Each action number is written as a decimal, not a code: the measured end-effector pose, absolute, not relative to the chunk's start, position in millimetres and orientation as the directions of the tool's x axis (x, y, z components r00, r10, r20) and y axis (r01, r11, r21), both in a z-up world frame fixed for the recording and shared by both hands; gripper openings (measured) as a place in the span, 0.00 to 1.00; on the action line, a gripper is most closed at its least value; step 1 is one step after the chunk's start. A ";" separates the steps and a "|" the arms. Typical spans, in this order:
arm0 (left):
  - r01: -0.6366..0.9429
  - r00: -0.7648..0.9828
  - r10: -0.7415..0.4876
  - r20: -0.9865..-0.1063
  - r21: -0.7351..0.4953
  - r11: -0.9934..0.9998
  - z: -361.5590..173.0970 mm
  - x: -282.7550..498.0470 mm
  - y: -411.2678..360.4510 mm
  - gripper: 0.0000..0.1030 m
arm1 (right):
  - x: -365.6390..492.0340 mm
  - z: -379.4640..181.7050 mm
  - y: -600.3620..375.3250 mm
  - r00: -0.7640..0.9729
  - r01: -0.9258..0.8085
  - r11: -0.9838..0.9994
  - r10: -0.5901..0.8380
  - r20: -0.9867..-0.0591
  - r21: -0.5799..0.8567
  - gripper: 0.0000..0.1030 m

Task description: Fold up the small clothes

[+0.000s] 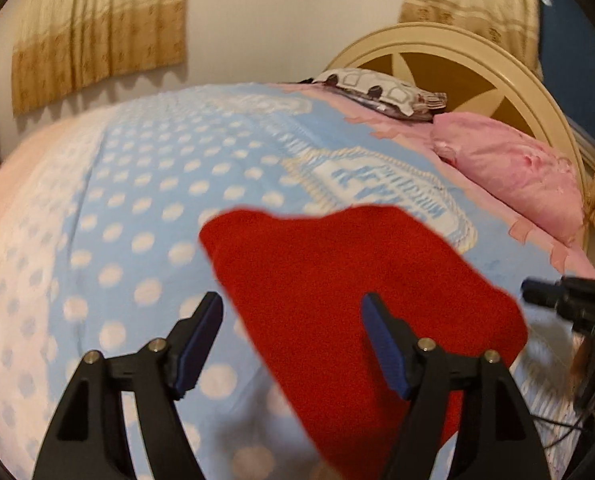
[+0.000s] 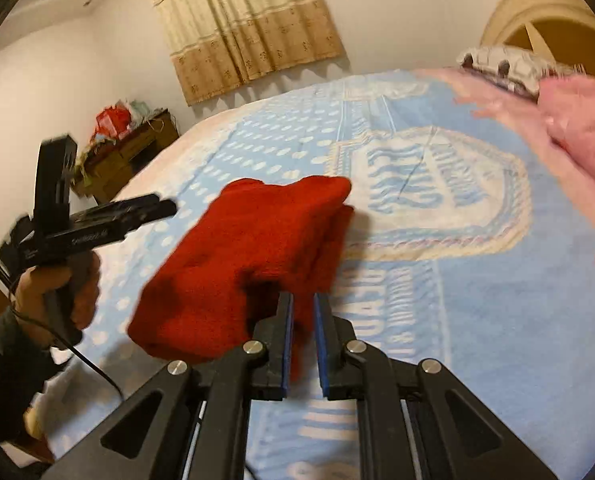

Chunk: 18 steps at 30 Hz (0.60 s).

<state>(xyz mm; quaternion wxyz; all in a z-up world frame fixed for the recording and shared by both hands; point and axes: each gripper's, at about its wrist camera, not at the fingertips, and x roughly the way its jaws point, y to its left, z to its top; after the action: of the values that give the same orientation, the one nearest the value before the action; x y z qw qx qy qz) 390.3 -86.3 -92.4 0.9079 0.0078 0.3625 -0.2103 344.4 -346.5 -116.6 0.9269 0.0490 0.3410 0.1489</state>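
1. Black right gripper with blue-lined fingers is closed to a narrow gap, pinching the near edge of the red, fuzzy knit garment.
2. Red garment lies bunched ahead and to the left of the right claw, with its far corner folded over; blur hides whether it rests on the bed or is lifted.
3. Black left gripper stands wide apart and empty; the garment's sloping left edge passes between its fingers.
4. Light-blue, white-dotted woven blanket extends bare to the left of and beyond both claws.
5. Pink, soft pillow and cream, arched wooden headboard bound the far right.
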 end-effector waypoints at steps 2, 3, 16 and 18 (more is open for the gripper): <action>0.365 0.642 -0.374 -0.670 -0.162 0.917 -107.2 389.5 -78.5 0.72 | 347.4 -114.2 -349.9 0.721 -0.250 0.948 0.318 -0.616 0.196 0.10; 0.360 0.636 -0.378 -0.672 -0.175 0.916 -111.1 387.9 -76.4 0.72 | 348.7 -110.9 -349.4 0.726 -0.255 0.950 0.311 -0.613 0.180 0.10; 0.381 0.617 -0.466 -0.634 -0.277 0.882 -136.7 372.2 -65.2 0.72 | 365.5 -99.5 -344.2 0.787 -0.247 0.954 0.301 -0.539 0.172 0.93; 0.379 0.611 -0.479 -0.630 -0.299 0.876 -137.9 373.4 -63.1 0.72 | 370.3 -103.9 -345.3 0.761 -0.276 0.934 0.357 -0.542 0.228 0.97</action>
<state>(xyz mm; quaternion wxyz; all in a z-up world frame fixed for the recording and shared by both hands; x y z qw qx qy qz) 373.4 -63.1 -137.9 0.8950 -0.0679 0.3701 -0.2396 370.3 -345.3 -103.9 0.9360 0.0671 0.3015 0.1692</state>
